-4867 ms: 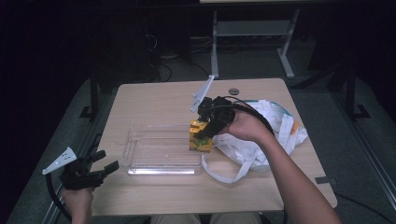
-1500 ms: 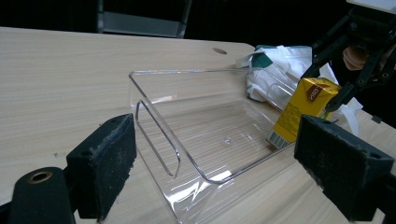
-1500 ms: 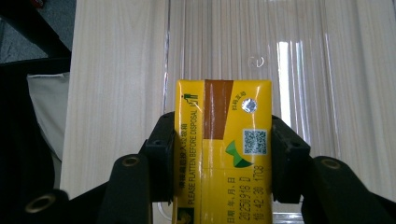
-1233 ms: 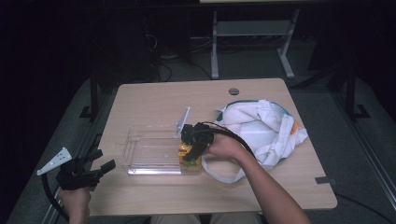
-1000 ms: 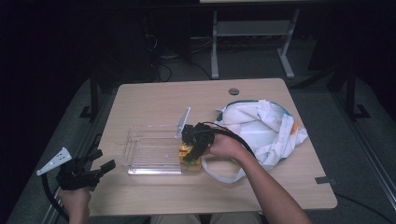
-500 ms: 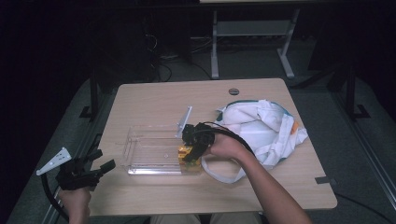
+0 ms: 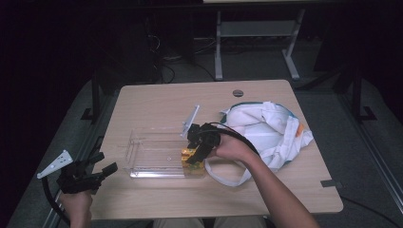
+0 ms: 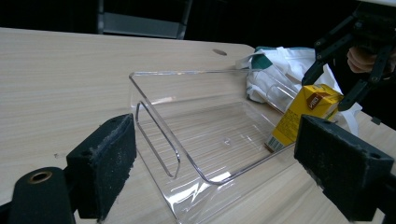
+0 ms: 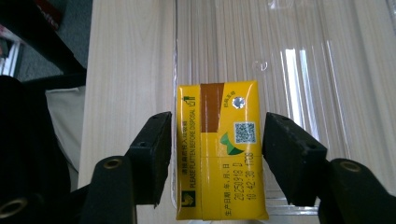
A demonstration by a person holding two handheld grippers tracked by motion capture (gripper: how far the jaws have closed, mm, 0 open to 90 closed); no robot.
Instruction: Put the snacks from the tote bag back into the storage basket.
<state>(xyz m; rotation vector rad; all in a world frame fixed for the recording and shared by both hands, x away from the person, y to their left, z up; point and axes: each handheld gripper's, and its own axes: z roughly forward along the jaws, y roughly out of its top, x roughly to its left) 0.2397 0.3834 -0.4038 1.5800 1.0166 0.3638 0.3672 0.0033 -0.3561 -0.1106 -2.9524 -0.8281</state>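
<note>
**Right gripper view: jaws released around the carton in the tray**

Right gripper view, nearest item first: the right hand-held gripper [image 9: 217, 144] has its two black jaws on either side of a yellow drink carton [image 9: 219, 149]. The jaws have just been opening. A narrow gap shows between each pad and the carton's side, so the carton sits between the jaws without being pressed. The carton's printed top face, with a brown band and a foil seal spot, faces the camera. Beyond it lies the ribbed floor of the clear plastic tray [image 9: 299, 60], resting on the wooden bench [image 9: 130, 56].

Left gripper view: the left hand-held gripper [image 8: 224, 163] has its foam pads spread wide, with nothing between them. It is low at the bench edge and looks across the tray's near wall. The carton stands tilted at the tray's far right corner, with the right hand-held gripper above it.

High view: the left hand-held gripper is off the bench's near left corner, well apart from the tray. The tray sits at mid-bench, with the carton at its right end under the right hand-held gripper. Just right of the tray lies a white cloth bag [image 7: 266, 130], its strap looped toward the near edge. Farther back, a round hole [image 7: 238, 93] marks the bench top.
</note>
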